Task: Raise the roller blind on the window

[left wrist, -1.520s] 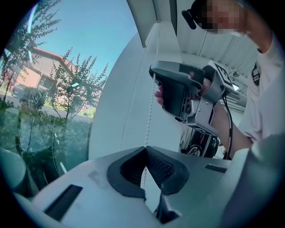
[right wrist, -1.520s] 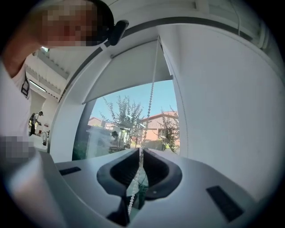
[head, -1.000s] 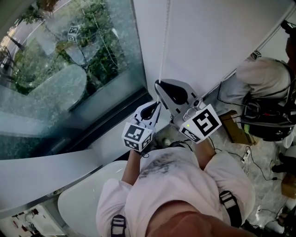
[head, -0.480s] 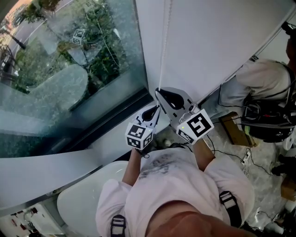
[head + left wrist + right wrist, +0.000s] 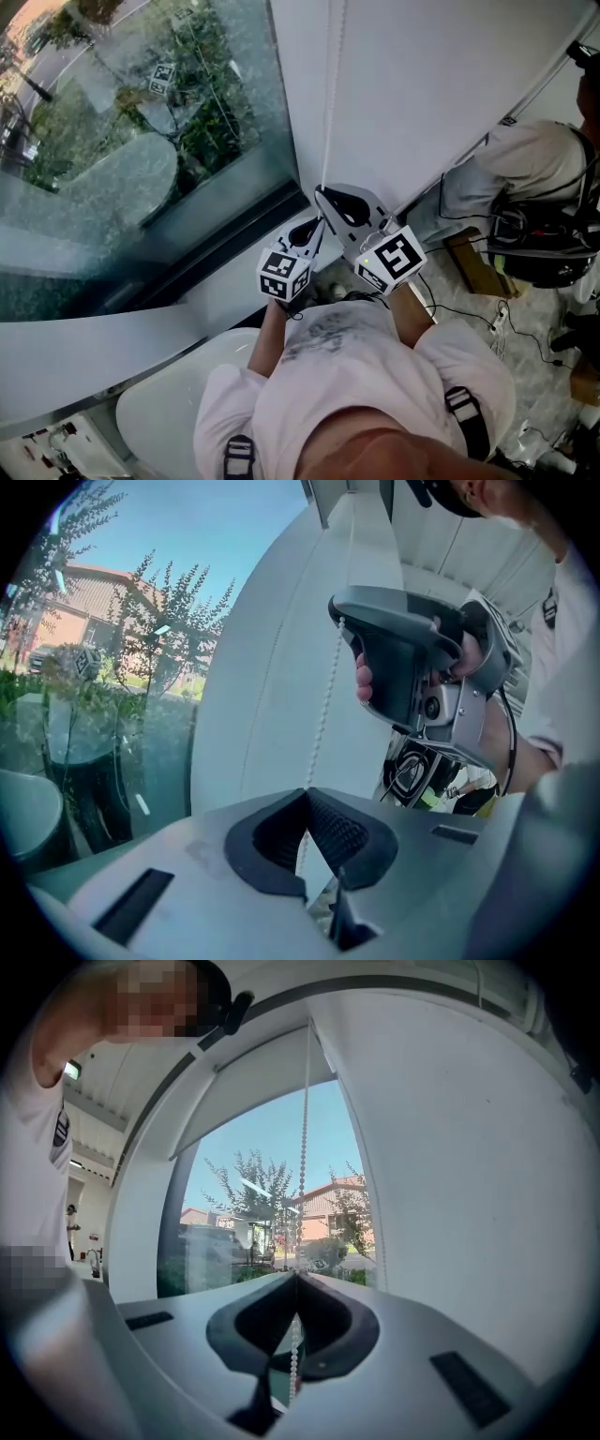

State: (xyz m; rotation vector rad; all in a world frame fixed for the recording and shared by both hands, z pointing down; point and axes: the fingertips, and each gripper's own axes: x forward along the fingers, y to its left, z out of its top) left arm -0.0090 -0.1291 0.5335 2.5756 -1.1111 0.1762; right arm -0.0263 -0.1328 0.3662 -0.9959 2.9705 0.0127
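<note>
At centre frame the right gripper (image 5: 320, 191) pinches the bead chain (image 5: 328, 103) in its jaws, and the left gripper (image 5: 316, 225) pinches it just below. The white blind (image 5: 441, 84) hangs upper right, beside the window (image 5: 131, 159). Another person (image 5: 525, 169) and cables (image 5: 511, 323) crowd the right edge.

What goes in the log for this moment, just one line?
left gripper: jaws shut on bead chain | right gripper: jaws shut on bead chain, higher up
</note>
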